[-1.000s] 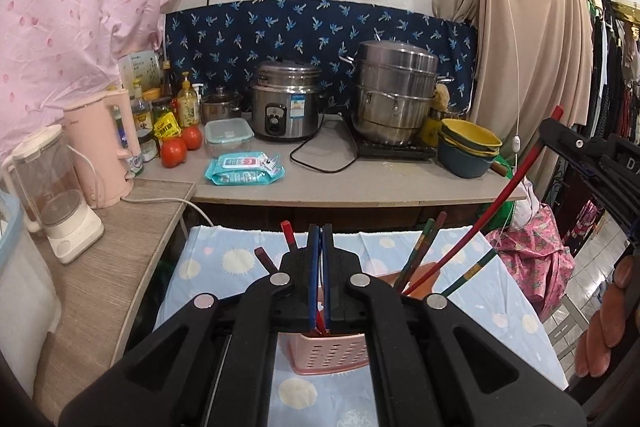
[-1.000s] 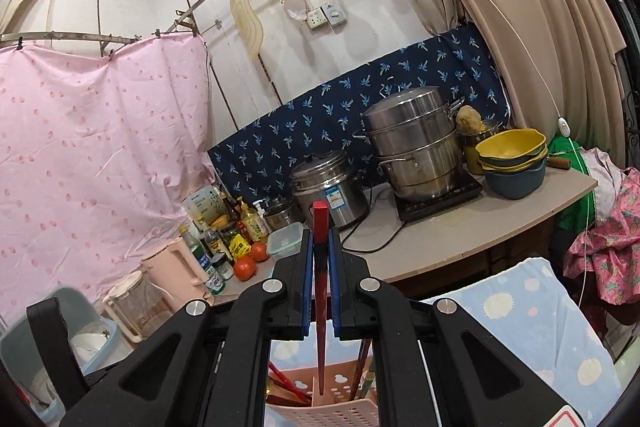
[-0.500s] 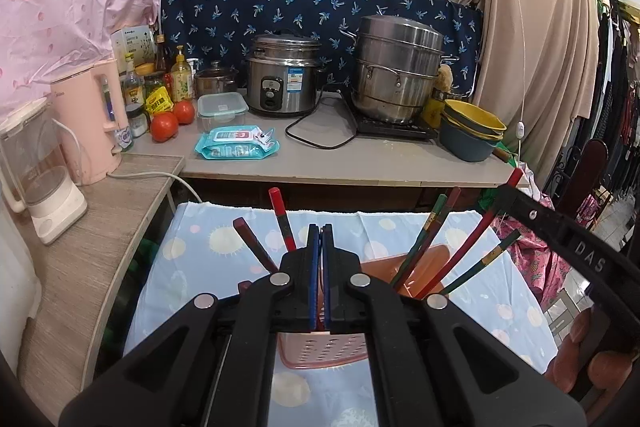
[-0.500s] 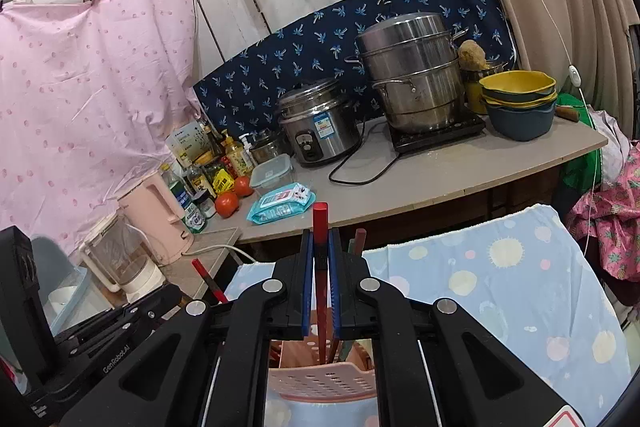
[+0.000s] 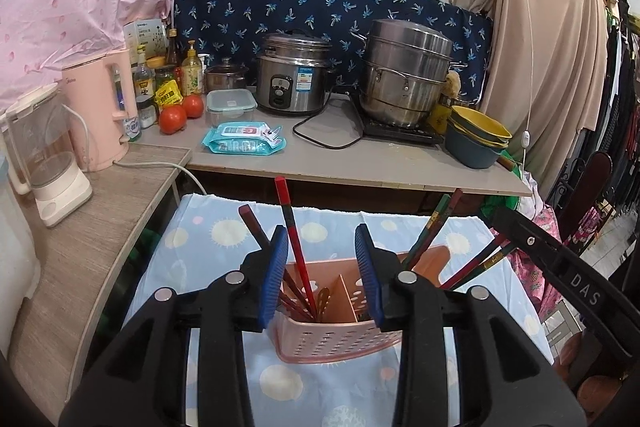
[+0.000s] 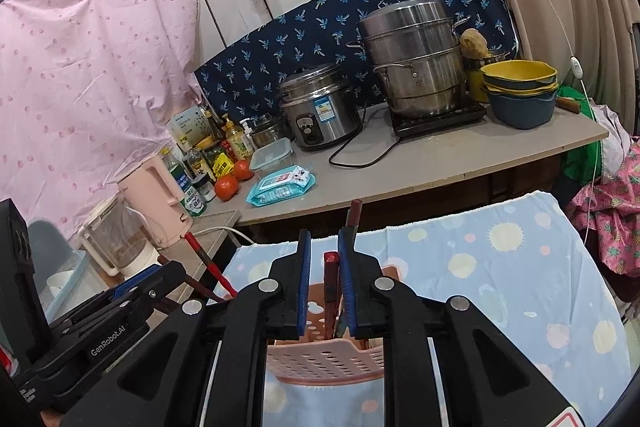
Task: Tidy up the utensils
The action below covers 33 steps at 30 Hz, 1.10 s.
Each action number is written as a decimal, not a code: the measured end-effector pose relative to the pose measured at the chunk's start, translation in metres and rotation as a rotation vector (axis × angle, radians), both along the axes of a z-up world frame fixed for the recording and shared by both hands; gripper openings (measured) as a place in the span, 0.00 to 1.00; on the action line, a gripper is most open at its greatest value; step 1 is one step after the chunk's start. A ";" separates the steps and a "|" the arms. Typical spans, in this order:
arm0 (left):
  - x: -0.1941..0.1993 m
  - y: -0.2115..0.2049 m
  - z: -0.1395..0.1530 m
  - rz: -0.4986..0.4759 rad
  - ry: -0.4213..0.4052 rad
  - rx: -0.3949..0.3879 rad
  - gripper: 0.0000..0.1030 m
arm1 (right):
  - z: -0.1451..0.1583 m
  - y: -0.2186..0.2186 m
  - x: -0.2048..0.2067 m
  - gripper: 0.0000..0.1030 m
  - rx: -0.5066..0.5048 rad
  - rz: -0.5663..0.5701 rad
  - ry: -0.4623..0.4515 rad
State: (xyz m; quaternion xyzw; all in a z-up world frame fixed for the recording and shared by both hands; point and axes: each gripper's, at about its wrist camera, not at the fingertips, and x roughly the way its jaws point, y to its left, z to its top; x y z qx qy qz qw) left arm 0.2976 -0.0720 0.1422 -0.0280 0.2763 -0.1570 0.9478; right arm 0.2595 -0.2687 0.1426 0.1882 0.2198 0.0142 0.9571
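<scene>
A pink perforated utensil holder [image 5: 340,341] stands on the blue spotted tablecloth [image 5: 200,247]; it also shows in the right wrist view [image 6: 324,361]. Several chopsticks stand in it. My left gripper [image 5: 322,259] is open just above the holder, with a red chopstick [image 5: 290,227] leaning free between its blue pads. More chopsticks [image 5: 430,231] lean out on the right. My right gripper [image 6: 324,267] is open over the holder, and a red chopstick [image 6: 330,287] stands loose between its pads, in the holder.
A counter behind the table [image 5: 360,163] holds a rice cooker [image 5: 292,75], a steamer pot [image 5: 404,75], stacked bowls [image 5: 476,139], a wipes pack [image 5: 244,141], tomatoes and bottles. A pink kettle [image 5: 102,107] and a blender [image 5: 48,163] stand on the left shelf. Clothes hang at right.
Both grippers came down toward the holder and opened. Each let go of its red chopstick, and both chopsticks now stand in the holder.
</scene>
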 end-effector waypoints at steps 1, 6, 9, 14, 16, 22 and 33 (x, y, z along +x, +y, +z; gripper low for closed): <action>-0.001 0.000 0.000 -0.001 -0.001 0.000 0.32 | 0.000 0.000 -0.002 0.18 0.001 0.000 -0.002; -0.007 0.001 0.001 0.009 -0.002 -0.001 0.40 | 0.007 0.001 -0.011 0.23 -0.008 -0.006 -0.017; -0.014 0.002 0.003 0.011 -0.004 -0.003 0.41 | 0.011 0.002 -0.021 0.30 -0.012 -0.006 -0.032; -0.031 0.006 0.004 0.021 -0.009 0.000 0.51 | 0.012 0.009 -0.041 0.33 -0.049 0.004 -0.028; -0.039 0.006 0.004 0.023 -0.011 0.004 0.53 | 0.010 0.012 -0.049 0.35 -0.057 0.010 -0.022; -0.059 0.006 -0.002 0.018 0.007 0.013 0.54 | -0.002 0.024 -0.072 0.38 -0.079 0.033 0.009; -0.093 0.007 -0.032 0.027 0.070 0.056 0.54 | -0.036 0.034 -0.105 0.38 -0.123 0.041 0.112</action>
